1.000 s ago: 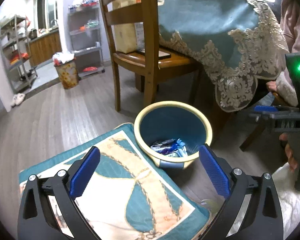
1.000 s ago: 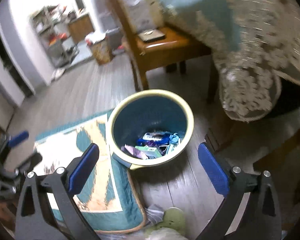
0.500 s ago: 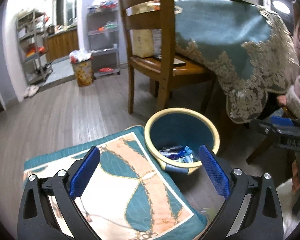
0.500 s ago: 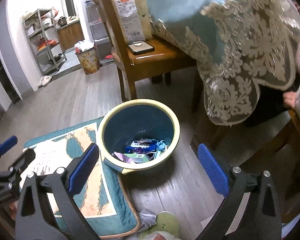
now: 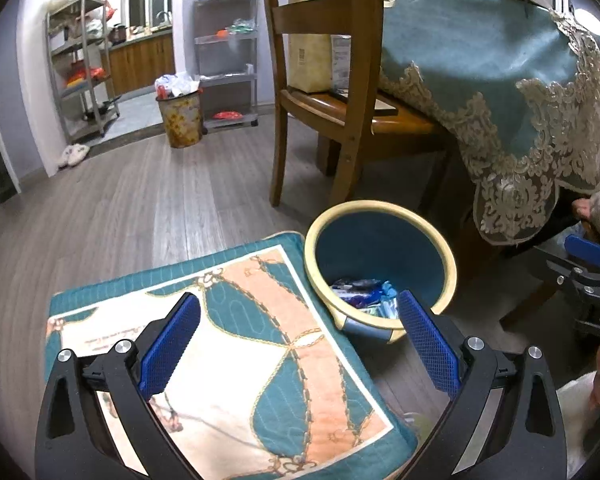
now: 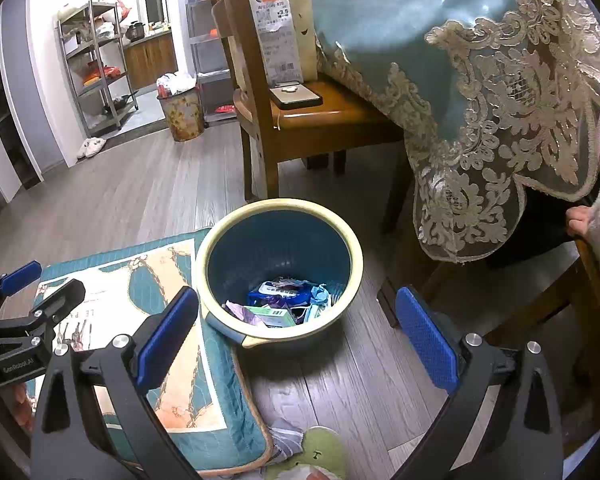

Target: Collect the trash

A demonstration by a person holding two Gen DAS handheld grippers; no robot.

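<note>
A blue bin with a cream rim [image 5: 448, 264] [image 6: 354, 256] stands on the wood floor. Several wrappers [image 6: 280, 306] [image 5: 366, 298] lie at its bottom. My left gripper [image 5: 298, 344] hangs open over a patterned cushion [image 5: 228, 360], just left of the bin, nothing between its fingers. My right gripper [image 6: 296, 332] is open above the bin's near rim and holds nothing. Each gripper shows in the other's view: the left gripper [image 6: 16, 300] at the left edge, the right gripper [image 5: 588, 268] at the right edge.
A wooden chair [image 5: 340, 112] with a paper bag and a phone [image 6: 296, 96] stands behind the bin. A table with a teal lace cloth [image 6: 480, 80] overhangs at right. A second full bin [image 5: 180, 118] and shelves are far back. A green slipper [image 6: 312, 456] lies by the cushion [image 6: 172, 340].
Both grippers have drawn back and risen a little, so the bin sits lower and farther in each view. Both stay open and empty.
</note>
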